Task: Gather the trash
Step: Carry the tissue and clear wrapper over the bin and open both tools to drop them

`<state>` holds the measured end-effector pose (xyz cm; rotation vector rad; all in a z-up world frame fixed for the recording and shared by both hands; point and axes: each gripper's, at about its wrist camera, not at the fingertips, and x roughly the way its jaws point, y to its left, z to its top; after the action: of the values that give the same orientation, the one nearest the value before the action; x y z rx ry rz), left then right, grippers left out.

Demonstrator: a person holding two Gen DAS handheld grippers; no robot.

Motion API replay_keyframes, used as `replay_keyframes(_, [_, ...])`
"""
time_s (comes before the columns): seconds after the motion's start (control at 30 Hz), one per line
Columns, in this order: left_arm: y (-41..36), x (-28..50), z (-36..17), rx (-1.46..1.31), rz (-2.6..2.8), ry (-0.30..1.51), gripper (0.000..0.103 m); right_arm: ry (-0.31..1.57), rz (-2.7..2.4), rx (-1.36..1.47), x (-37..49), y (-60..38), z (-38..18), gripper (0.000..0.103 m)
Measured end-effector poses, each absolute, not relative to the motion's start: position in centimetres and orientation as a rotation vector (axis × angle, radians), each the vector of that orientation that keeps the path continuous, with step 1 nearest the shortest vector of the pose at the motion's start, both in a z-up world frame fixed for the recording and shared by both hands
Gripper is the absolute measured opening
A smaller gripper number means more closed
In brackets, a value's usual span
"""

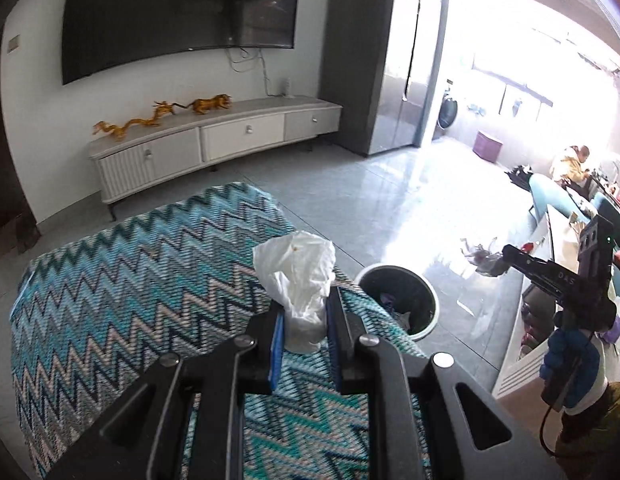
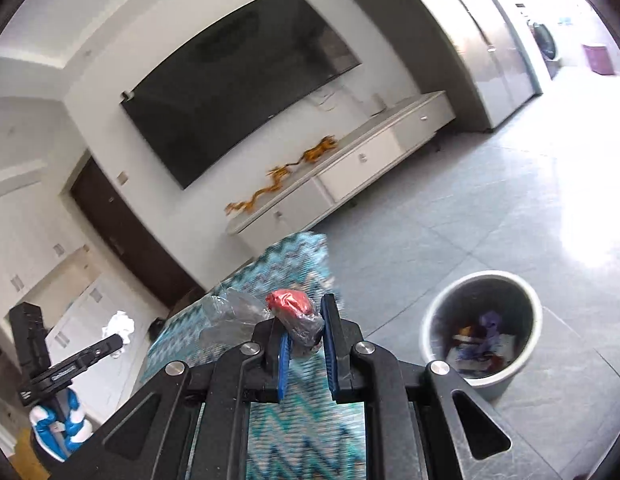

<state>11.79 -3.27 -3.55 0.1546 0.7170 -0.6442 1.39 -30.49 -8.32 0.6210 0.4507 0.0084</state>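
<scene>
Both my tools hold trash above the zigzag-patterned surface, one piece each.

My left tool point(image 1: 304, 330) pinches one crumpled white tissue point(image 1: 298, 280), its long axis upright, over the surface point(image 1: 110, 300); that view alone shows loose wrappers point(image 1: 483, 258) on the floor beyond the bin point(image 1: 397, 300). My right tool point(image 2: 306, 344) pinches one red-and-clear plastic wrapper point(image 2: 294, 312), its clear tail trailing left. Only the right view looks down into the one grey bin, showing mixed scraps inside.

Both grippers — left point(image 1: 306, 332), right point(image 2: 306, 340) — clamped
</scene>
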Motion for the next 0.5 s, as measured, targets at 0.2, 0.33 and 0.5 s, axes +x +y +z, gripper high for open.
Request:
replay_keyframes(0.2, [-13.8,13.1,-6.7,0.275,-0.753,0.79,0.017,0.472,-0.139,0.675,0.9,-36.7,-12.4,0.014])
replay_keyframes(0.33, [-19.8,14.6,-10.0,0.341,-0.803,0.86,0.017,0.515,-0.206,0.711,1.3,-39.7,-15.8,0.014])
replay_keyframes(0.5, [-24.8,17.3,-13.9,0.386,-0.832,0.94,0.017,0.589,-0.28,0.732,3.2,-43.1,-19.9,0.014])
